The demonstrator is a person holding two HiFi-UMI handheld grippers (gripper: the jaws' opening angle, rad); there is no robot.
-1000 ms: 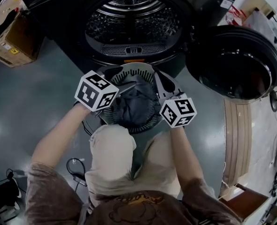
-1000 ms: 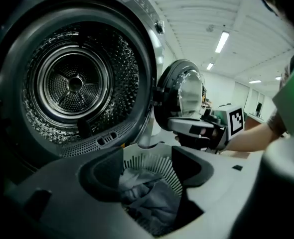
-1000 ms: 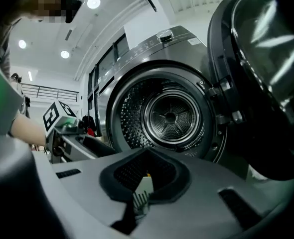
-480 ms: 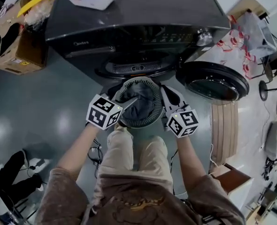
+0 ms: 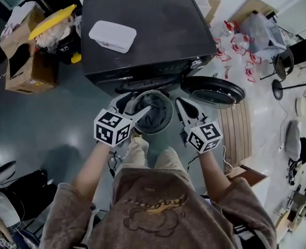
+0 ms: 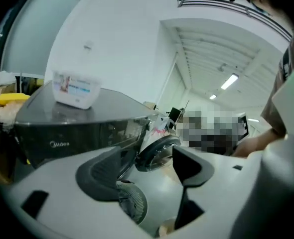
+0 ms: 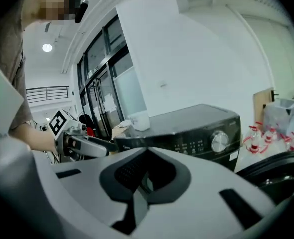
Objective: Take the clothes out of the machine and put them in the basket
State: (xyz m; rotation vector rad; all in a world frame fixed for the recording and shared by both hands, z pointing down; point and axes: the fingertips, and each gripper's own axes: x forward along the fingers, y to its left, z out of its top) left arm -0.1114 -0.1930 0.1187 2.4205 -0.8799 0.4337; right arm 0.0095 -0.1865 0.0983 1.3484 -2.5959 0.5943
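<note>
- The front-loading machine is in front of me. I see only its dark top, so I cannot tell whether anything is left in the drum.
- Its round door hangs wide to the right, out of my way.
- The slatted round basket stands on the floor just below the machine's mouth, by my feet. It looks like light plastic, and the stiff rim is where I would take hold of it.
- The dark clothes lie heaped inside the basket. I judge them soft, limp and light. They would drape and trail, so a bunched fold at the top of the heap would pinch best.
- My left claw hangs above the basket's left edge, jaws well apart with nothing between the pads.
- My right claw is just right of the basket, its pads together, and I see nothing between them.
</note>
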